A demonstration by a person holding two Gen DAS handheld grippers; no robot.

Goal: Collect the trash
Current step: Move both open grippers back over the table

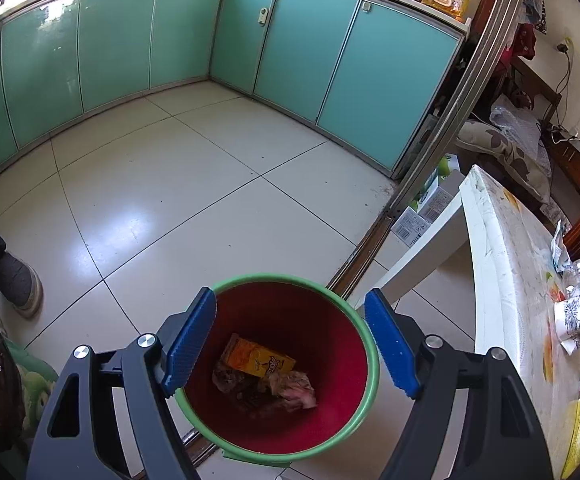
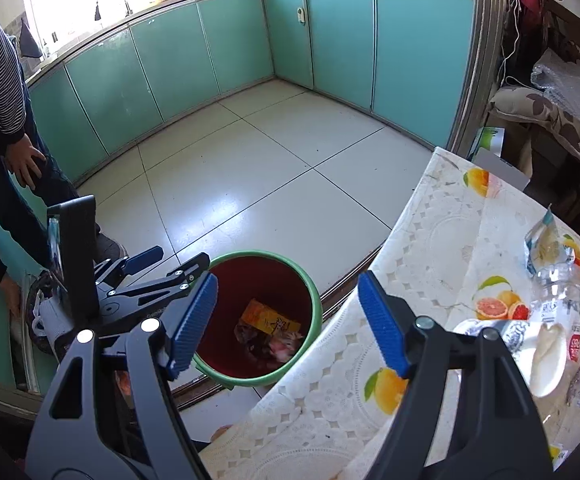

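Left gripper (image 1: 290, 342) & right gripper (image 2: 288, 326) both angled down, jaws apart, nothing between.

The bin (image 1: 290, 360) has its near rim cut by the left tongs' (image 1: 290, 344) arms. On the desk (image 2: 410, 280), the clear bottle (image 2: 562, 300) runs off the edge; its label is unreadable.

Glossy tiled floor (image 1: 162, 184) mirrors window light beneath smooth, glassy teal cabinet doors (image 1: 114, 36); a plastic bin (image 1: 364, 346) holds crumpled paper (image 1: 290, 390), beside an embossed, fruit-printed vinyl tablecloth (image 2: 430, 264).
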